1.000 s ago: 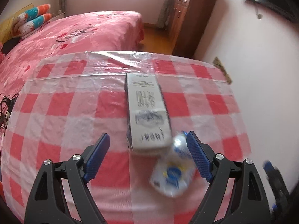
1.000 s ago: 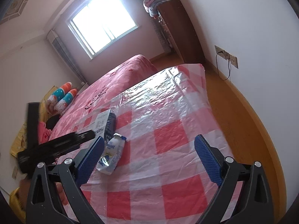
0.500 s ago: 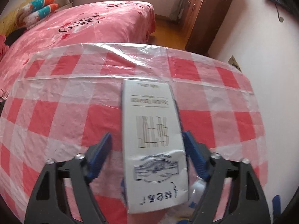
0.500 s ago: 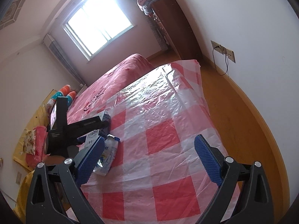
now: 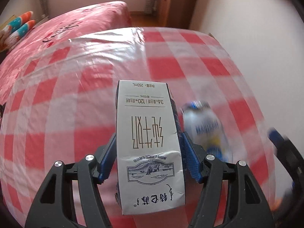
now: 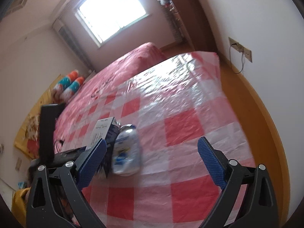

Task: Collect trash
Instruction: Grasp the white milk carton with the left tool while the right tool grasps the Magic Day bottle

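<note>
Left gripper [image 5: 148, 152] is pinching the white milk carton [image 5: 150, 148] btwn its blue pads, jaws pressing on both long sides; carton is pointing fwd along the fingers, print upside down, 250mL label at far end. Can't tell if there's anything inside. Small plastic bottle [image 6: 126, 151] w/ blue-yellow label is lying on its side on the red-white checked worktop [image 6: 182, 125], just beside the carton on its right, blurred. Right gripper [image 6: 152, 158] is hovering nearby, jaws spread wide, gripping nothing. Pink bed [image 6: 133, 60] is sitting behind the worktop.
</note>
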